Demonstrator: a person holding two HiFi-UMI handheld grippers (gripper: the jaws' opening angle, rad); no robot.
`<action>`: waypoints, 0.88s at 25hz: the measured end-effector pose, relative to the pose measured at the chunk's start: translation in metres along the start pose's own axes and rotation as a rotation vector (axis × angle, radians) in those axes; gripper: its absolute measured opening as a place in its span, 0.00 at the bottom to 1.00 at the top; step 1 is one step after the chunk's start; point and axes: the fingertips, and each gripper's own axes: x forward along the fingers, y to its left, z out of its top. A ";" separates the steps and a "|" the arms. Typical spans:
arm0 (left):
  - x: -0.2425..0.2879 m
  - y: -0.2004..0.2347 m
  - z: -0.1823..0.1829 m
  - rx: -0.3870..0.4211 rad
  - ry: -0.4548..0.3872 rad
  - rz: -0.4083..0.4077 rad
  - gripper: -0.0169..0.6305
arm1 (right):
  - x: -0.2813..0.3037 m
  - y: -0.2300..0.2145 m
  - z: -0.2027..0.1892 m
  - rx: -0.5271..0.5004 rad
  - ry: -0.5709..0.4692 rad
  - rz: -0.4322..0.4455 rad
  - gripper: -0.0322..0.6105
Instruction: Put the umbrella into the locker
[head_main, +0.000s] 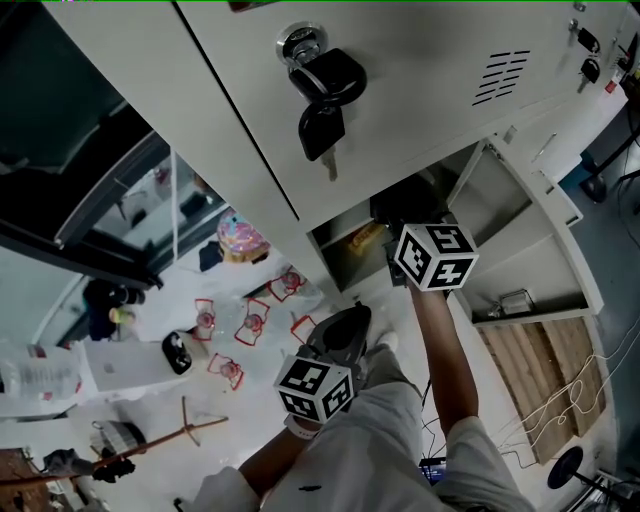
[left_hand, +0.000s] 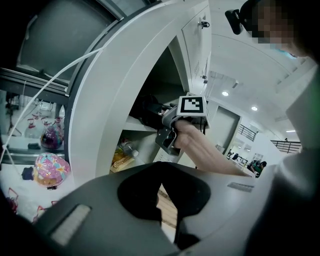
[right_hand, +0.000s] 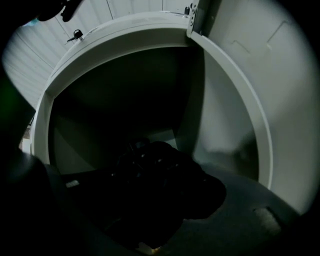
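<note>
The black folded umbrella (head_main: 398, 205) lies in the mouth of the open locker compartment (head_main: 500, 190). My right gripper (head_main: 408, 232) reaches level into that compartment, shut on the umbrella. In the right gripper view the umbrella (right_hand: 155, 170) is a dark bundle between the jaws of the right gripper (right_hand: 155, 197), with the locker's grey walls (right_hand: 225, 115) around it. The left gripper view shows the right gripper (left_hand: 167, 125) and the umbrella (left_hand: 146, 111) on the shelf. My left gripper (head_main: 345, 335) (left_hand: 160, 192) hangs lower, outside the locker, shut and holding nothing.
The open locker door (head_main: 545, 225) stands to the right. The compartment below holds a yellow packet (head_main: 365, 238) and a bottle (left_hand: 129, 148). Keys (head_main: 325, 95) hang from the shut door above. A pink toy (head_main: 242, 240) and red-framed items (head_main: 250, 322) lie on the floor at left.
</note>
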 end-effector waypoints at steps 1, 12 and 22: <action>0.001 0.000 0.000 -0.002 0.001 -0.001 0.04 | 0.005 0.000 0.001 -0.008 0.008 0.005 0.44; 0.009 0.001 -0.001 -0.018 0.016 -0.014 0.04 | 0.044 0.004 0.006 -0.165 0.147 0.025 0.46; 0.003 -0.001 0.000 -0.019 0.003 -0.021 0.04 | 0.045 0.007 -0.013 -0.253 0.250 0.011 0.52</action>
